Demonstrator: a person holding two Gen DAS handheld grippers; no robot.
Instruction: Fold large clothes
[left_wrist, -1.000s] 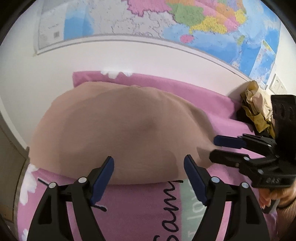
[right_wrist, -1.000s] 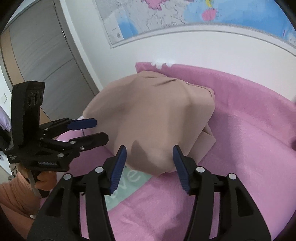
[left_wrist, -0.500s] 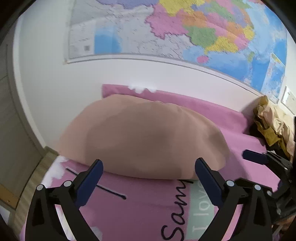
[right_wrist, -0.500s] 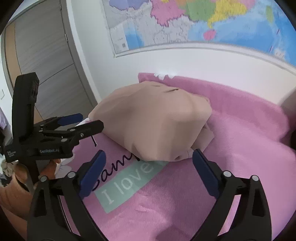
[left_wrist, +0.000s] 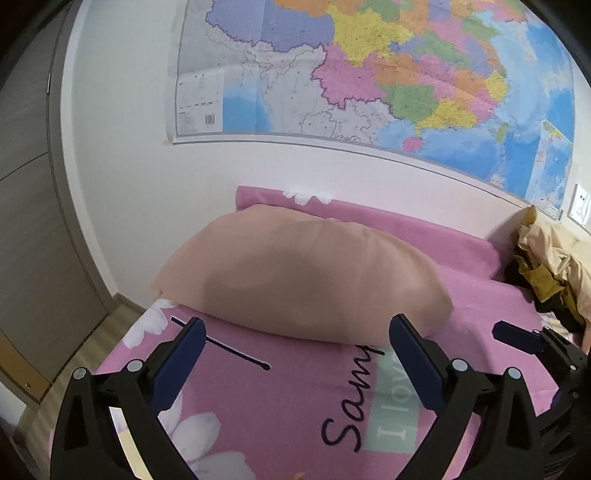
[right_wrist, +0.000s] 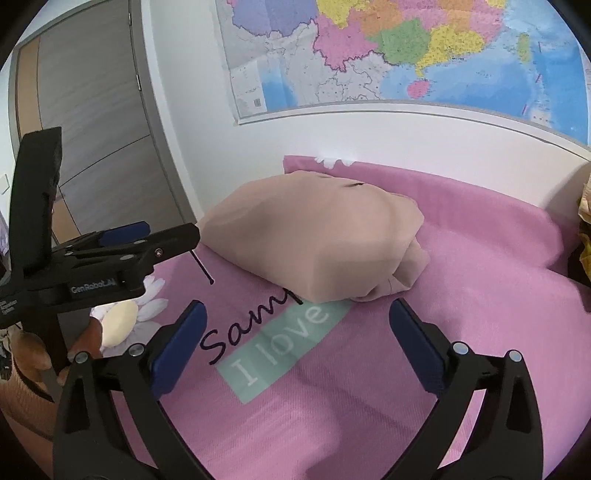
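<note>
A folded tan garment (left_wrist: 306, 280) lies as a flat bundle on the pink bedspread (left_wrist: 280, 402) near the wall; it shows again in the right wrist view (right_wrist: 317, 236). My left gripper (left_wrist: 295, 332) hangs open just short of the bundle's near edge, nothing between its blue pads. My right gripper (right_wrist: 297, 314) is also open and empty, hovering over the printed lettering in front of the bundle. Each gripper appears in the other's view: the right one (left_wrist: 524, 341) at the right edge, the left one (right_wrist: 147, 236) at the left, held by a hand.
A heap of yellow and dark clothes (left_wrist: 546, 266) sits at the bed's far right by the wall. A large map (left_wrist: 369, 74) hangs above the bed. A grey door (right_wrist: 85, 122) and wooden floor (left_wrist: 88, 354) lie to the left of the bed.
Both grippers opened wide, let go of the tan garment's near edge, and drew back and slightly up from it. The bundle stays lying folded on the bed.
</note>
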